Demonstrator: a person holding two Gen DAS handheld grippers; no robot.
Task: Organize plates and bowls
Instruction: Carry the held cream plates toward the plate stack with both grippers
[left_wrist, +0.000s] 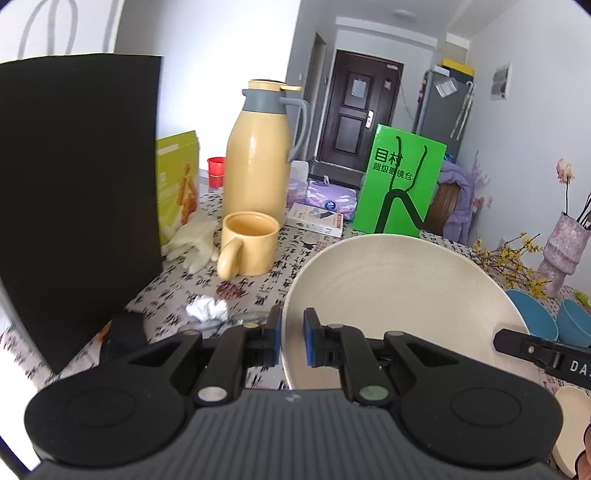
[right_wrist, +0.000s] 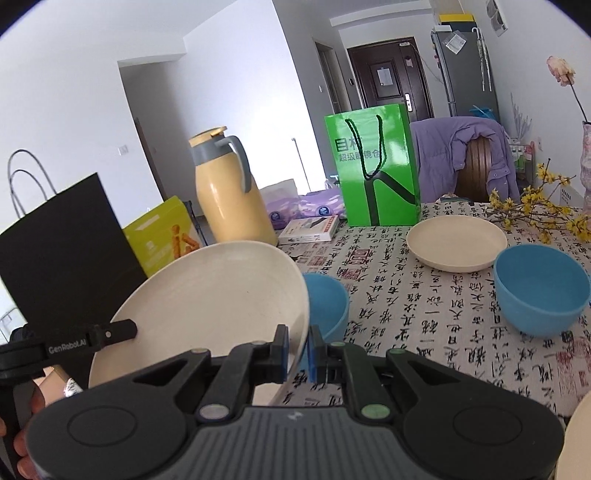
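We hold one cream plate (left_wrist: 402, 291) by its rim between both grippers, clear of the tablecloth (right_wrist: 424, 314), its hollow face turned up and toward us and its far rim tipped higher than the near one. Our left gripper (left_wrist: 291, 338) pinches the plate's left edge, fingers pressed onto the rim. Our right gripper (right_wrist: 298, 349) pinches the opposite, right edge the same way. Both point forward and slightly down. Beyond the plate sit two blue bowls (right_wrist: 539, 288) and a second cream plate (right_wrist: 458, 242) on the table.
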